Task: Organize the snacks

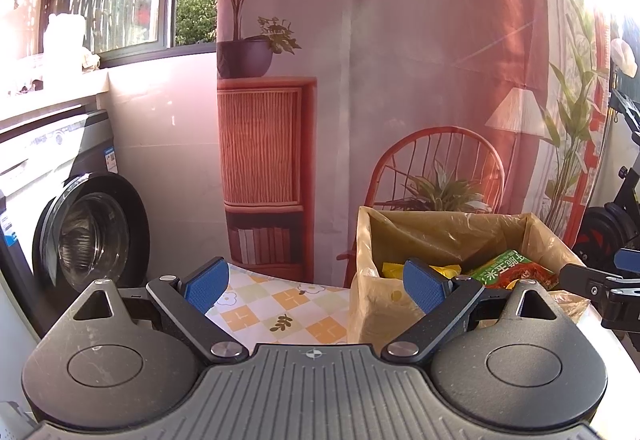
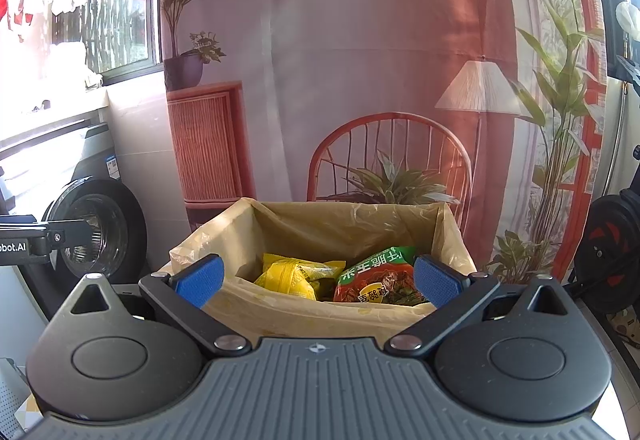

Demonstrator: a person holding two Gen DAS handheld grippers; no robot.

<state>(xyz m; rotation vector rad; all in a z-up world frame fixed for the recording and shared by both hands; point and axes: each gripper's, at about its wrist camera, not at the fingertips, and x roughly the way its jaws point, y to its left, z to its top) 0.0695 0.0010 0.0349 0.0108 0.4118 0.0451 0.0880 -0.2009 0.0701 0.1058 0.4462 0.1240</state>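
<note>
Far left: washing machine (image 1: 92, 228), door toward the room.
Left hand-held gripper (image 1: 316, 286): jaws wide, nothing held; over checked cloth on bench (image 1: 280, 304), box just to its right.
Lined box (image 2: 400, 224), centre-right on bench: holds yellow snack pkt (image 2: 300, 274) at left and green/red snack pkt (image 2: 380, 278) at right, touching, long axes roughly left-right.
Right hand-held gripper (image 2: 318, 278): jaws wide, empty; box mouth straight ahead and below, so right hand looks nearer the pkts.
Far right: exercise bike (image 2: 612, 260).

yellow snack packets (image 2: 298, 274): 1
green-red snack packets (image 2: 378, 276): 1
plastic-lined boxes (image 2: 352, 218): 1
washing machines (image 2: 96, 236): 1
grippers: 2, left gripper (image 1: 316, 286), right gripper (image 2: 318, 280)
</note>
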